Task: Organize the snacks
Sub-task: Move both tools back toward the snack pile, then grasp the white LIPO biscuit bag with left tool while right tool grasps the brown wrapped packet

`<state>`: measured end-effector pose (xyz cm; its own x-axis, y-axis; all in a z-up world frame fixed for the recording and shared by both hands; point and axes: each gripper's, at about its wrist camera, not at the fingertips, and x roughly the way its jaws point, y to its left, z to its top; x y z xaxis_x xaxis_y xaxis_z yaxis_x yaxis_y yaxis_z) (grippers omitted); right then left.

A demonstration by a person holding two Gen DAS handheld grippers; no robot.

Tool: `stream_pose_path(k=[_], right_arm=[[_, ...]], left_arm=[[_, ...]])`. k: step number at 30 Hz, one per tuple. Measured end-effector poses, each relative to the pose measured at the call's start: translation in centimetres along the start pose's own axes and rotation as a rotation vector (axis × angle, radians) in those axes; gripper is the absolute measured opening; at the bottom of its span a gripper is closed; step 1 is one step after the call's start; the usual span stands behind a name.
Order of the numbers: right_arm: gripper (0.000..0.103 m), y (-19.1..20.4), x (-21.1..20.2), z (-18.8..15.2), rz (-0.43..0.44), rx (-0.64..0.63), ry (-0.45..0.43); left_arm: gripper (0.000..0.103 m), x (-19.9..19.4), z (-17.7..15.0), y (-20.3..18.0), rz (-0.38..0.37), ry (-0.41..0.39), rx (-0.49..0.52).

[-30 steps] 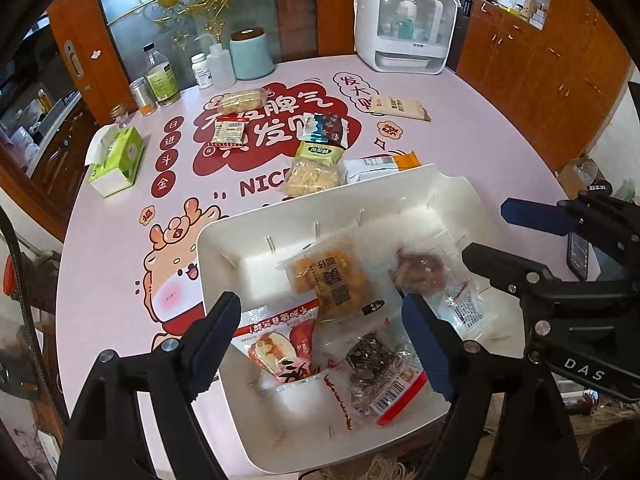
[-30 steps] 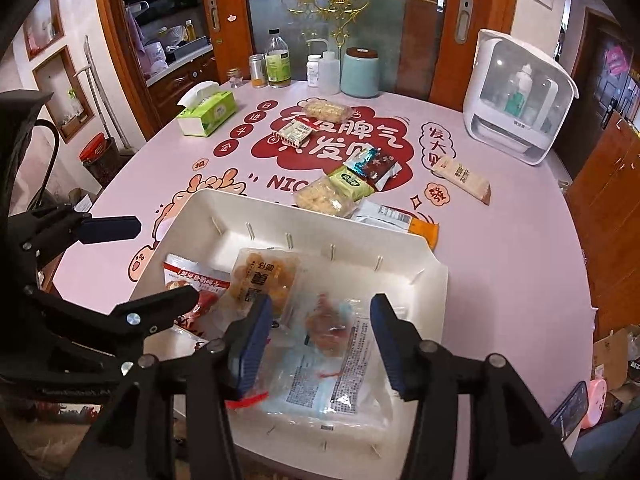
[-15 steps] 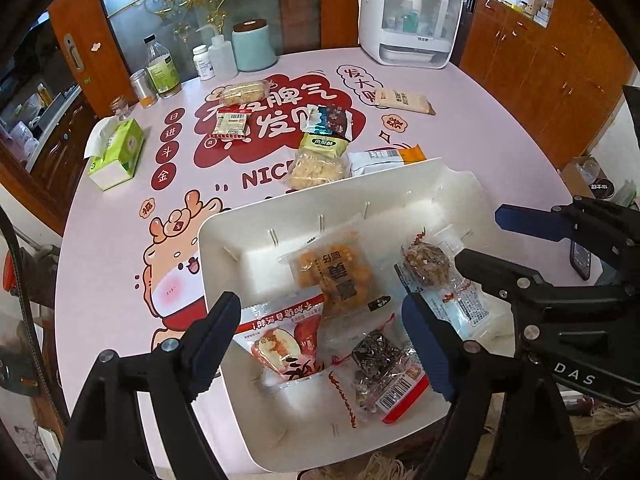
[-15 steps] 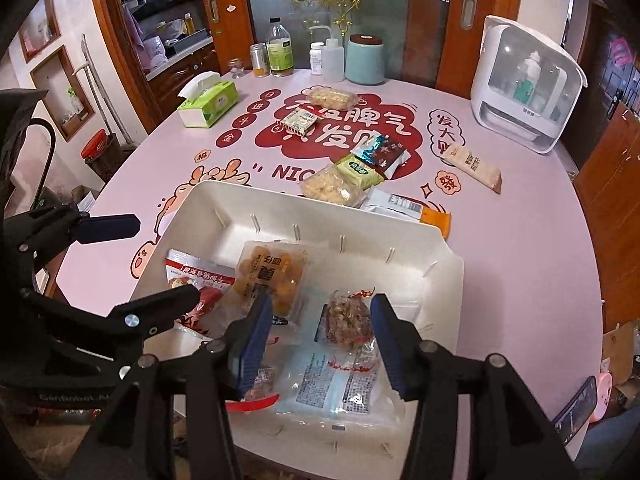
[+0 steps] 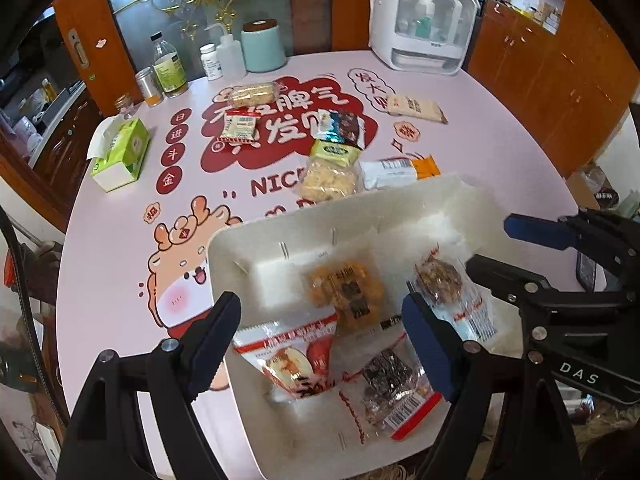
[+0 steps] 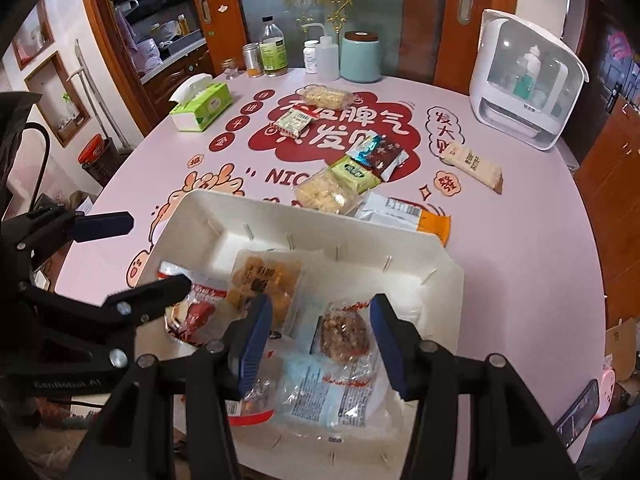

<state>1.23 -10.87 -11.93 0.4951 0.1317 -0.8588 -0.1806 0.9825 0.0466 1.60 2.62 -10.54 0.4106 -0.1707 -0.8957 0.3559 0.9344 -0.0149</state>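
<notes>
Clear-wrapped brown nut-cluster snack packet [image 6: 346, 334], light and crinkly, lies in the white plastic tray [image 6: 400, 246].
Right gripper [image 6: 320, 338] straddles it unclenched; left gripper [image 5: 320, 338] gapes empty; pinch the slippery film's sealed edge, probably.

Right claw [image 6: 318, 338] agape over white tray [image 6: 400, 246] (4 snack packets inside), nothing gripped

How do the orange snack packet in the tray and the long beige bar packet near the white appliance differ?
The orange snack packet lies inside the white tray; the beige bar packet lies out on the pink table. The orange one is squarish and see-through; the beige one is long, narrow and opaque. Both lie flat, untouched by either gripper.
</notes>
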Motion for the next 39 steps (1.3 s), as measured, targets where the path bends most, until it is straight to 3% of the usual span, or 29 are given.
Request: stream_pose_path(k=[11,16,24,28,31,36,39], right_arm=[[0.052,-3.1,-1.2,6.1,-0.058,-0.015,-0.092],[0.052,-4.7,-1.0,11.4,-0.088,-0.047,-0.122],[0.052,-8.0,1.2,21.2,-0.133,-0.029,-0.101],[0.052,-9.8,4.4,24.4,-0.138,0.024,-0.062],[0.052,-10.9,8.3,25.5,-0.111,0.075,0.004],[0.052,-12.3,16.9,24.3,-0.038,0.197,0.173],[0.051,-13.3,21.1,22.6,0.054,0.308,0.263]], left_arm=[[0.082,-1.9,7.4,3.4,0.083,-0.137,0.030],[0.082,-2.8,12.8,4.8,0.104,-0.198,0.072],[0.084,-0.6,22.9,7.8,0.142,-0.216,0.126],[0.089,3.6,26.7,9.9,0.170,-0.171,0.106],[0.088,8.2,28.6,11.7,0.144,-0.103,0.070],[0.088,16.5,28.6,13.8,0.095,0.027,0.007],[0.088,20.6,27.6,14.1,0.084,0.101,-0.011]])
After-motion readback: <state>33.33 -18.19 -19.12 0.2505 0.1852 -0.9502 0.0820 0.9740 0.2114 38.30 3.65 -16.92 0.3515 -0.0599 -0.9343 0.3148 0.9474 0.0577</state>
